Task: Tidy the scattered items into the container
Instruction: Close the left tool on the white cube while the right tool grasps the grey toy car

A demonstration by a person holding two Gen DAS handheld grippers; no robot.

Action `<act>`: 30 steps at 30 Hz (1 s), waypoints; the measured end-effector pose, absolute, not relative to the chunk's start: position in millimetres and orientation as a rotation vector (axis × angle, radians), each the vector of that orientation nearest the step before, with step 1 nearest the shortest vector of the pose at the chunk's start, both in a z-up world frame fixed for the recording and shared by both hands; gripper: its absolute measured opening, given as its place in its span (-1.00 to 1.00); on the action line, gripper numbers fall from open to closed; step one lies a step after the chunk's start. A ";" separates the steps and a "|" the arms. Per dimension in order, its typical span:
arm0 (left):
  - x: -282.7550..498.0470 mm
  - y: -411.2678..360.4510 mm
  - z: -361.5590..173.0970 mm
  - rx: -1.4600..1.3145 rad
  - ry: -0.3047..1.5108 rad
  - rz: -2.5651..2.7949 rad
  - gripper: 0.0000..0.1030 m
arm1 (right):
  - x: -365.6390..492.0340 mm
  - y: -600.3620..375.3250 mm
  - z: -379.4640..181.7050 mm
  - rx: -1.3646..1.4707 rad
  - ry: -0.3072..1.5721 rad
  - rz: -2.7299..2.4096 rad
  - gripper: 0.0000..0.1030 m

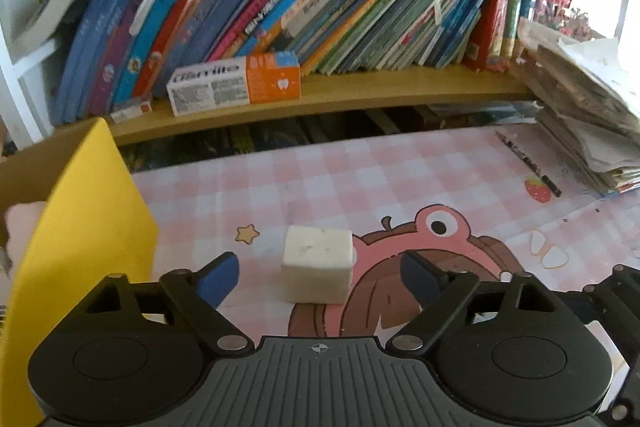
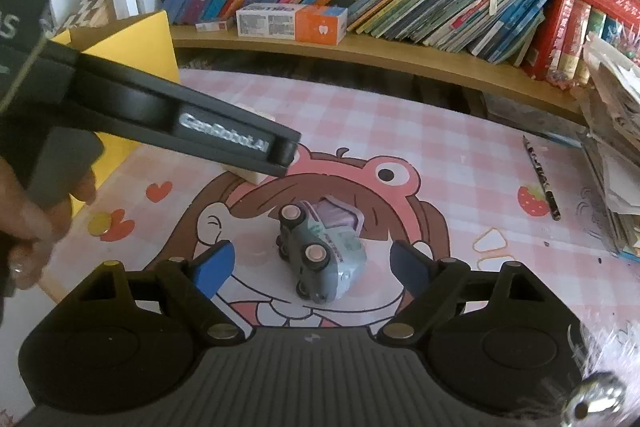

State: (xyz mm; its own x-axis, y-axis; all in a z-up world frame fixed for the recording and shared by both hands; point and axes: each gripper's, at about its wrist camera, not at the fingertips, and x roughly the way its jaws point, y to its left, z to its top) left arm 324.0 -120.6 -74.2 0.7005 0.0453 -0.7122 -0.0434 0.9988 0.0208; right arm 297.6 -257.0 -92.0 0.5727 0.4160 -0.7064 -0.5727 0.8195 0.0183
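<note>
Left gripper [image 1: 318,277] spread wide around white block [image 1: 317,269] without touching, right gripper [image 2: 310,267] likewise wide around tipped toy car [image 2: 322,255], car only in right view, yellow box [image 1: 84,223] left of block, surface [image 1: 400,167], bookshelf [image 1: 360,91] beyond

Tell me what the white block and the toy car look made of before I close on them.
White block: likely rubber eraser or foam; matte, smudged, soft rounded edges. Toy car, lying on its side: probably hard plastic or painted metal; glossy grey-blue shell, printed side.
</note>
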 end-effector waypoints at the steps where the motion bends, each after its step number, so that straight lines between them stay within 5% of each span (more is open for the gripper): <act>1: 326.3 -120.7 -77.0 0.002 0.798 0.052 0.66 | 298.9 -256.6 -93.1 -0.223 0.768 0.585 0.61; 13: 338.0 -114.2 -96.4 -0.025 0.816 0.052 -0.17 | 307.8 -255.1 -105.3 -0.209 0.814 0.566 0.05; 19: 335.3 -117.4 -96.8 -0.004 0.803 0.043 -0.29 | 309.5 -255.4 -107.8 -0.215 0.827 0.560 -0.15; 30: 302.0 -118.0 -72.7 -0.003 0.765 -0.004 -0.35 | 297.4 -265.3 -92.3 -0.190 0.821 0.569 -0.16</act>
